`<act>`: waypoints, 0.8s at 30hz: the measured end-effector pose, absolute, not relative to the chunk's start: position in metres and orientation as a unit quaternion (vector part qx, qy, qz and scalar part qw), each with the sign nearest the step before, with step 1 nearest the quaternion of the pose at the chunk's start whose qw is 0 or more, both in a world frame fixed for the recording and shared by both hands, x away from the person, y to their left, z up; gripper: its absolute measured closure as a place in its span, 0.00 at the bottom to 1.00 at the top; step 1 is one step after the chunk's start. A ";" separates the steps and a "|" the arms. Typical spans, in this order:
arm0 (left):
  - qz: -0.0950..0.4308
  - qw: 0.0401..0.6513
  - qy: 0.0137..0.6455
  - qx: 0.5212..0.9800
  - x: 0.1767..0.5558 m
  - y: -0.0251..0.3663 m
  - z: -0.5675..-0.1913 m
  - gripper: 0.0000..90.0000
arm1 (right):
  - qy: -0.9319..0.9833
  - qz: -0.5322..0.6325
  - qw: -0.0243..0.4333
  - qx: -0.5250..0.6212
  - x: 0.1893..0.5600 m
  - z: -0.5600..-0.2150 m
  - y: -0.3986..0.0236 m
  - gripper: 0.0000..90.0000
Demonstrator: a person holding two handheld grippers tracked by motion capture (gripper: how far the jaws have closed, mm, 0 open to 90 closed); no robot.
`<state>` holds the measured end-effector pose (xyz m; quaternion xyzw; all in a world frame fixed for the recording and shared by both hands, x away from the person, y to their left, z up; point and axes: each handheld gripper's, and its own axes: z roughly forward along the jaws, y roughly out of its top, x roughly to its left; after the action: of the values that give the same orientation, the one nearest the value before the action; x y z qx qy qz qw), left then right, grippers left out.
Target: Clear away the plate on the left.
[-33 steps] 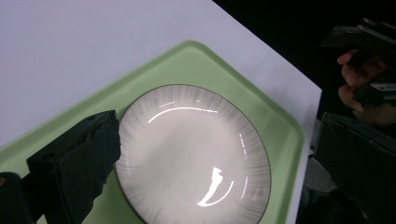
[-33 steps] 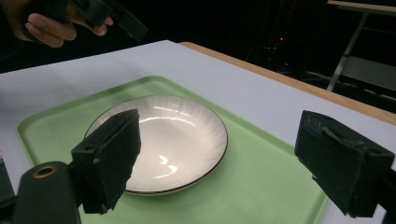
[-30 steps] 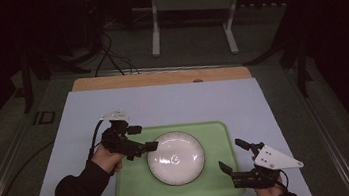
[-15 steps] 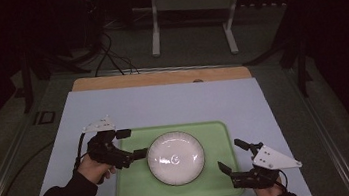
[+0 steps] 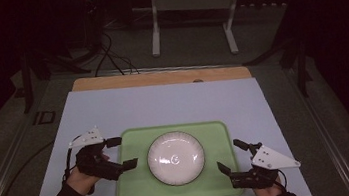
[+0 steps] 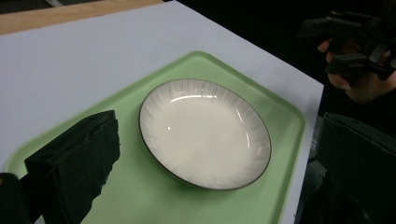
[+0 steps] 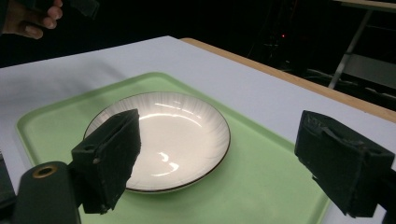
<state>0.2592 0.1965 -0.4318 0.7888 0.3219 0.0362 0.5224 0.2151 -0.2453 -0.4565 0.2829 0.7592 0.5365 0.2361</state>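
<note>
While nothing is gripped, the white plate [image 5: 176, 158] is seen at lower centre on the green tray [image 5: 134, 193]. The left gripper [image 5: 122, 152] at its left edge and the right gripper [image 5: 229, 157] at its right edge are held with jaws apart.

Table: wooden top [image 5: 160, 77], its bare strip showing along the 12 o'clock edge.
Cover: pale blue-white sheet [image 5: 163, 107] lying flat over most of the table, reaching the 3, 6 and 9 o'clock edges.
Tray: green tray [image 5: 133, 188] lying directly on the sheet, toward 6 o'clock, its long sides running from 9 to 3 o'clock.
</note>
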 end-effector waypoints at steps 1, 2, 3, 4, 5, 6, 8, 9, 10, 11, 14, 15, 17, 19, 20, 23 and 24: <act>0.037 0.521 0.319 0.791 0.258 0.197 -0.433 0.00 | 0.759 0.536 0.236 0.283 0.215 -0.457 -0.245 0.16; 0.039 0.522 0.317 0.791 0.256 0.198 -0.435 0.00 | 0.760 0.536 0.236 0.283 0.215 -0.457 -0.245 0.16; 0.037 0.522 0.317 0.791 0.256 0.198 -0.436 0.00 | 0.760 0.536 0.236 0.282 0.215 -0.457 -0.245 0.16; 0.037 0.523 0.318 0.790 0.255 0.199 -0.438 0.00 | 0.760 0.536 0.236 0.282 0.215 -0.457 -0.244 0.16; 0.036 0.525 0.318 0.789 0.254 0.200 -0.440 0.00 | 0.760 0.536 0.236 0.282 0.215 -0.457 -0.245 0.16; 0.036 0.525 0.318 0.789 0.253 0.201 -0.441 0.00 | 0.760 0.536 0.236 0.282 0.215 -0.457 -0.245 0.16; 0.039 0.524 0.315 0.790 0.252 0.202 -0.444 0.00 | 0.760 0.536 0.235 0.283 0.215 -0.457 -0.245 0.16; 0.041 0.524 0.315 0.790 0.251 0.203 -0.445 0.00 | 0.760 0.536 0.235 0.283 0.215 -0.457 -0.245 0.16; 0.043 0.525 0.312 0.791 0.250 0.203 -0.446 0.00 | 0.760 0.536 0.235 0.283 0.216 -0.457 -0.245 0.16; 0.044 0.526 0.309 0.791 0.249 0.203 -0.447 0.00 | 0.760 0.536 0.235 0.282 0.216 -0.457 -0.245 0.16; 0.046 0.528 0.300 0.793 0.247 0.204 -0.451 0.00 | 0.761 0.535 0.234 0.282 0.216 -0.457 -0.245 0.16; 0.044 0.526 0.300 0.794 0.246 0.205 -0.453 0.00 | 0.761 0.535 0.234 0.282 0.216 -0.457 -0.245 0.16; 0.043 0.527 0.299 0.794 0.246 0.205 -0.454 0.00 | 0.761 0.535 0.234 0.282 0.216 -0.457 -0.245 0.16; 0.043 0.528 0.298 0.794 0.245 0.206 -0.458 0.00 | 0.761 0.535 0.234 0.282 0.216 -0.457 -0.245 0.16; 0.042 0.526 0.299 0.795 0.244 0.206 -0.459 0.00 | 0.761 0.535 0.235 0.283 0.216 -0.457 -0.245 0.16; 0.045 0.522 0.300 0.797 0.242 0.206 -0.464 0.00 | 0.760 0.534 0.236 0.284 0.216 -0.457 -0.246 0.16; 0.048 0.520 0.301 0.798 0.241 0.206 -0.466 0.00 | 0.760 0.535 0.235 0.284 0.216 -0.457 -0.246 0.16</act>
<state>0.2412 0.2060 -0.4658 0.7977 0.3010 0.0478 0.5204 0.2158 -0.2458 -0.4570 0.2845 0.7601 0.5347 0.2355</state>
